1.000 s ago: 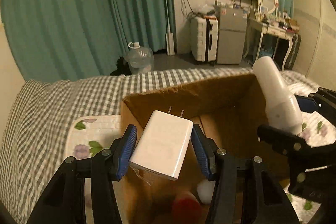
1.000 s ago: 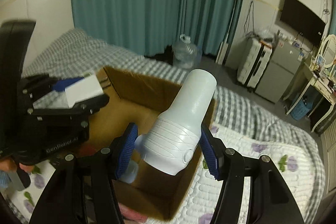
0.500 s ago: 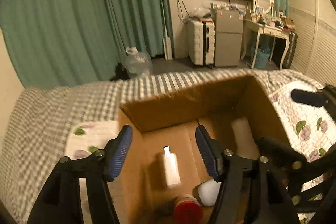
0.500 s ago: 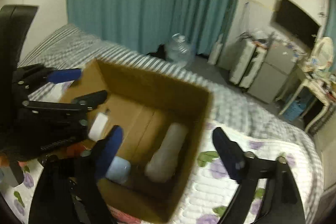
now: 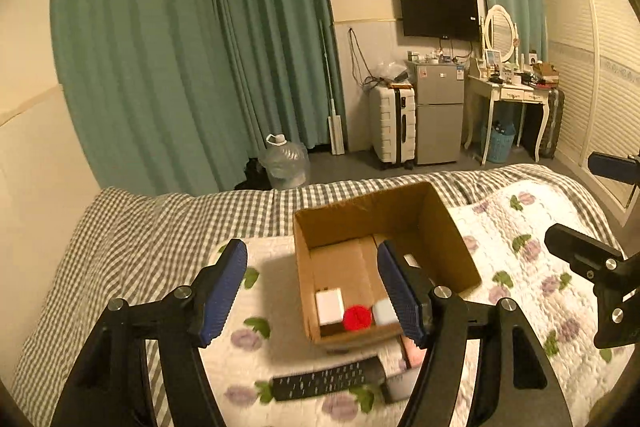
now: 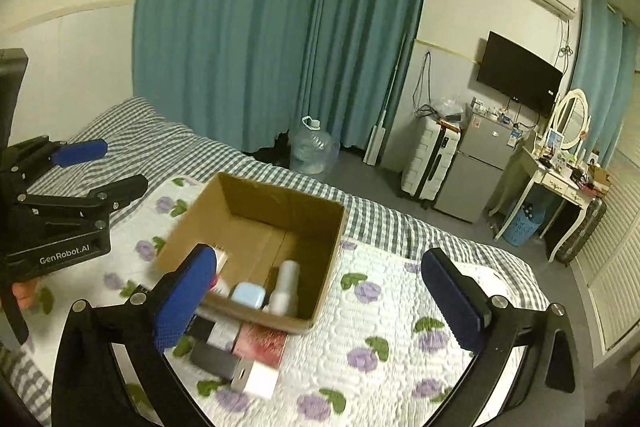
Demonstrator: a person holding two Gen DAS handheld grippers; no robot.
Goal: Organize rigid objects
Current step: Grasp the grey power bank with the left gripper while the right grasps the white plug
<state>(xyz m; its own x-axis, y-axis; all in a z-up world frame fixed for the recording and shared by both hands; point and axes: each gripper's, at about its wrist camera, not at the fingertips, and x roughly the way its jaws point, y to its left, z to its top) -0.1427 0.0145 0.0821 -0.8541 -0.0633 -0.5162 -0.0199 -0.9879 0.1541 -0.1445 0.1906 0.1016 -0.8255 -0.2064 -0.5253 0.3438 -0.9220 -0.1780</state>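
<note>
Both grippers, left (image 5: 312, 291) and right (image 6: 320, 301), are being held wide and empty, jaws just opened, above the quilt (image 6: 384, 359); ahead, the box (image 6: 320, 227), curtains (image 6: 280, 27) beyond.

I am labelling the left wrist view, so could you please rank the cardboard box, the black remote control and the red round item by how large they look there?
1. cardboard box
2. black remote control, nearer the camera, so somewhat flattered
3. red round item, inside the box
</note>
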